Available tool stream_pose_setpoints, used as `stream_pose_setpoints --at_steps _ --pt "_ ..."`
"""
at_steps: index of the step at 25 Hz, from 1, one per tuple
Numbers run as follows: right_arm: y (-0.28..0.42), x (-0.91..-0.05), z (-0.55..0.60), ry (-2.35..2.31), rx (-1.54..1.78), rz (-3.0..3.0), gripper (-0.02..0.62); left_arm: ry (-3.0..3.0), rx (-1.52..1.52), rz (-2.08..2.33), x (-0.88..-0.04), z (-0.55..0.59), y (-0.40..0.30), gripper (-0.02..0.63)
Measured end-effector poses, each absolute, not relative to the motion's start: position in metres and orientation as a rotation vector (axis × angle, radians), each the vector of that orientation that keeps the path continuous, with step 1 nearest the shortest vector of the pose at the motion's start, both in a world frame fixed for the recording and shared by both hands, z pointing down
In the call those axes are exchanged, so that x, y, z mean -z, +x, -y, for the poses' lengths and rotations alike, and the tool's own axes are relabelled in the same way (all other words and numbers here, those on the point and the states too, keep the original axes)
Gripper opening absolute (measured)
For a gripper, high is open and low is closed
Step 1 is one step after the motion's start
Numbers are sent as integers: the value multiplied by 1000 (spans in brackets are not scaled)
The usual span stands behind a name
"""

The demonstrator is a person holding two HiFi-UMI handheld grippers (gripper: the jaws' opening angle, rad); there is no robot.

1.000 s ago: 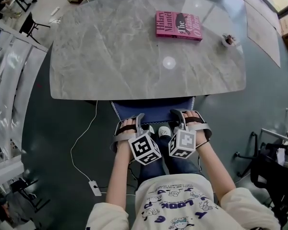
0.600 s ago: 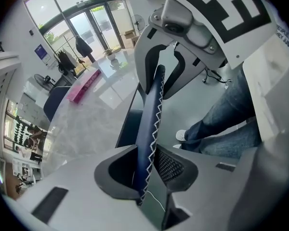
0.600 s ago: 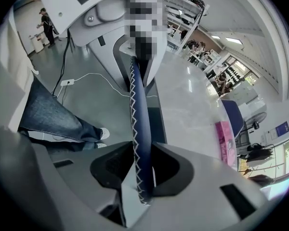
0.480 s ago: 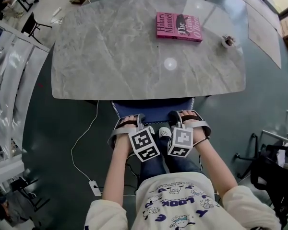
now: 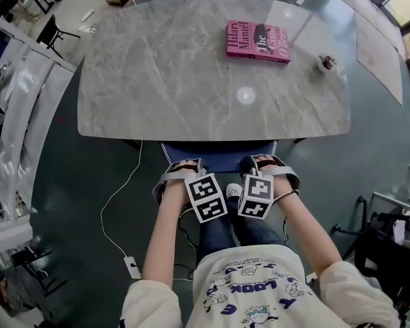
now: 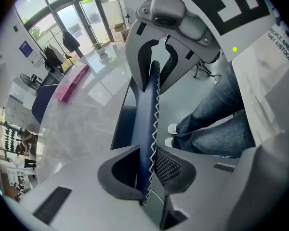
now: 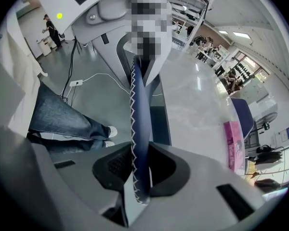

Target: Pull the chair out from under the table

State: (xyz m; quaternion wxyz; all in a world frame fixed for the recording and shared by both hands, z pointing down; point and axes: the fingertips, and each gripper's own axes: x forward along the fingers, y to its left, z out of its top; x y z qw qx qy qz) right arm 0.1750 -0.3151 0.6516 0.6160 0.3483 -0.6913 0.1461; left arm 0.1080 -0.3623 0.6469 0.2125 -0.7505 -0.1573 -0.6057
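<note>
— Head view shows us the chair [image 5: 219,157] tucked under the surface [image 5: 191,74], with only the top of its blue back showing at the near edge. What do we make of the left tongs [image 5: 183,169] and the right tongs [image 5: 261,164]?

— Both pairs have just been closing. In the left gripper view the left tongs [image 6: 147,170] have the stitched top edge of the chair [image 6: 148,105] between their pads, and the pads press on it from both sides. The right gripper view shows the same for the right tongs [image 7: 137,170], which are clamped on the chair [image 7: 138,114].

— So we judge the grasp made, with one grip towards each side of the back. The pull itself has not begun, since the chair sits close in under the surface.

— Agreed. What can't we see?

— The seat and legs are hidden beneath the surface, so we cannot tell whether they are free of the white cable [image 5: 102,217] on the floor. In the head view our hands and the marker cubes cover the tips of the tongs. The small thing [image 5: 326,61] near the surface's far right corner, beyond the pink book [image 5: 257,41], is too small for us to name.
</note>
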Motion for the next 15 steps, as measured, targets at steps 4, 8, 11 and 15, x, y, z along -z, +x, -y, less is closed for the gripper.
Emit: stream_pose_setpoints --at_steps 4,8,11,15 --pt "174 -652 313 794 -349 1603 74 -2082 1688 429 -647 360 107 78" --pt "172 -652 307 778 -353 1618 72 -2085 1696 426 -647 354 105 78" --pt "174 -651 302 760 -356 1628 72 -2099 1695 428 -646 347 105 78" --pt "175 -652 293 737 -347 1640 72 -2111 1699 427 -646 335 104 78"
